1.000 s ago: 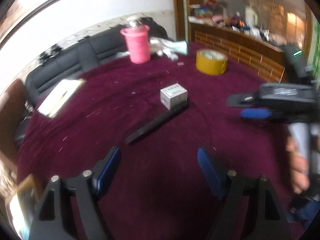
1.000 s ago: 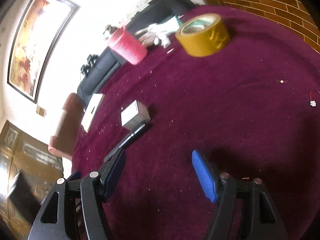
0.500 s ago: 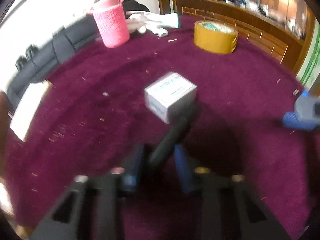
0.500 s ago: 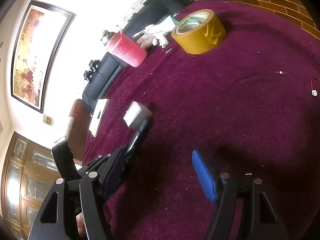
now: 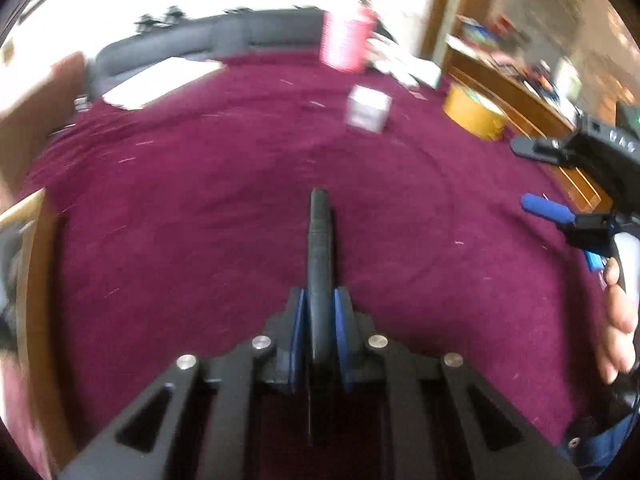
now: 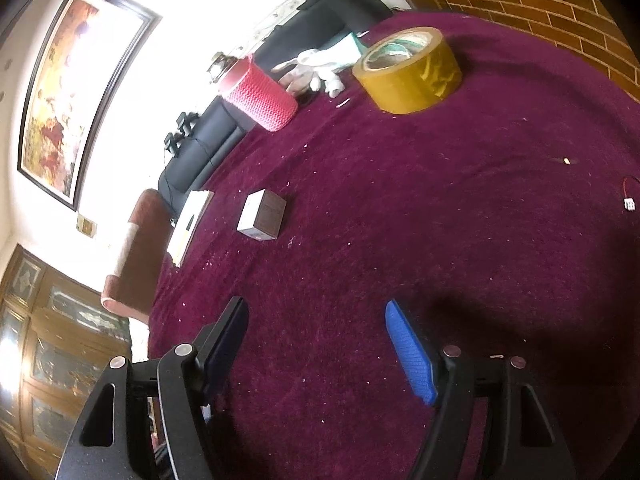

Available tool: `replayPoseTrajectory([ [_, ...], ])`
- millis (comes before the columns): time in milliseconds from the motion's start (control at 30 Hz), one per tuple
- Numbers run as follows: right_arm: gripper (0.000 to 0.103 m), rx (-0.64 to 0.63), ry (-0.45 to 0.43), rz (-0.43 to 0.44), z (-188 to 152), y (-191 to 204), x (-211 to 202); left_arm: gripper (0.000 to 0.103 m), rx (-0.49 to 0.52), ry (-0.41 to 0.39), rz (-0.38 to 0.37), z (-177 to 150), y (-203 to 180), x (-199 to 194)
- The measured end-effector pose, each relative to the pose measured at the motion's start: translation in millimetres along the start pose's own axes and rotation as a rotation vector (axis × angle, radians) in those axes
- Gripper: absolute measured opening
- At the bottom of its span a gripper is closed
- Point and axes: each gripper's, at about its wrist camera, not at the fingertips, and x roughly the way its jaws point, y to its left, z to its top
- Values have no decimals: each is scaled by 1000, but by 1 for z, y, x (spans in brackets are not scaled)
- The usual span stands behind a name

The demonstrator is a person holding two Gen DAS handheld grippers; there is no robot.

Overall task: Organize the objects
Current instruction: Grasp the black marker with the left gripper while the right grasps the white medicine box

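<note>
We see our right gripper (image 6: 316,348) held open above the maroon tablecloth (image 6: 460,220). Beyond it sit a small box (image 6: 262,215), a pink knitted cup (image 6: 260,96) and a roll of yellow tape (image 6: 408,70).

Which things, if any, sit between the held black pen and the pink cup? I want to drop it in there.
Nothing visible blocks it. The left gripper is shut on the black pen; bare cloth lies ahead, and the small white box sits just right of the line to the pink cup.

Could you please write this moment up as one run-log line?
left gripper: shut on pen, lifted | right gripper: open, empty | box, tape: on table
</note>
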Motion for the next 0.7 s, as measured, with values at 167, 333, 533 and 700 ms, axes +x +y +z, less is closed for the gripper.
replayPoseTrajectory([
  [167, 78, 4, 4, -38, -1, 10, 10, 14, -104, -19, -32, -4, 30, 4],
  [333, 78, -58, 41, -90, 16, 60, 37, 14, -88, -20, -28, -3, 31, 6],
  [533, 78, -133, 90, -213, 55, 111, 96, 14, -76, -18, -20, -1, 26, 8],
  [700, 76, -131, 120, -277, 69, 118, 137, 14, -86, -16, -21, -1, 27, 6],
])
